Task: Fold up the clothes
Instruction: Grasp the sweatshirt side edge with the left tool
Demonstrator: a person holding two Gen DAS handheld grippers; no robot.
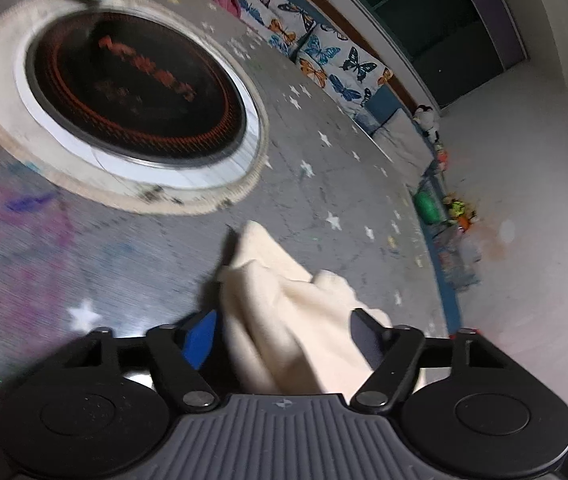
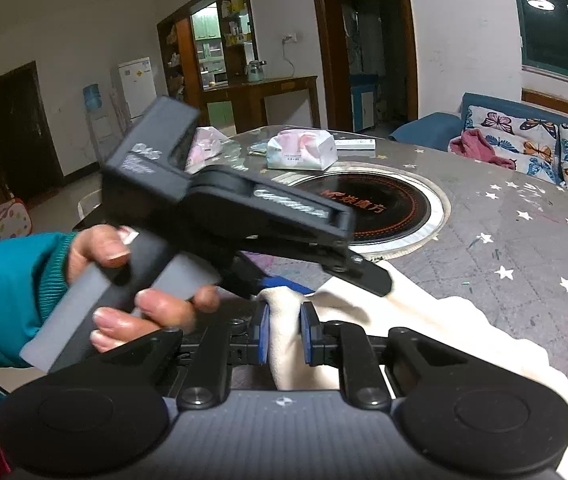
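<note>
**Both claws on the cream cloth**

The right claw is clamped on a bunched fold of the cream cloth, its blue pads pressing the fabric from both sides. The cloth lies spread over the near part of the star-patterned worktop, just in front of the round black cooktop set into it. The left claw has cloth running between its fingers; whether they pinch it I cannot tell, since the view is blurred. A hand in a teal sleeve holds that left tool.
</note>
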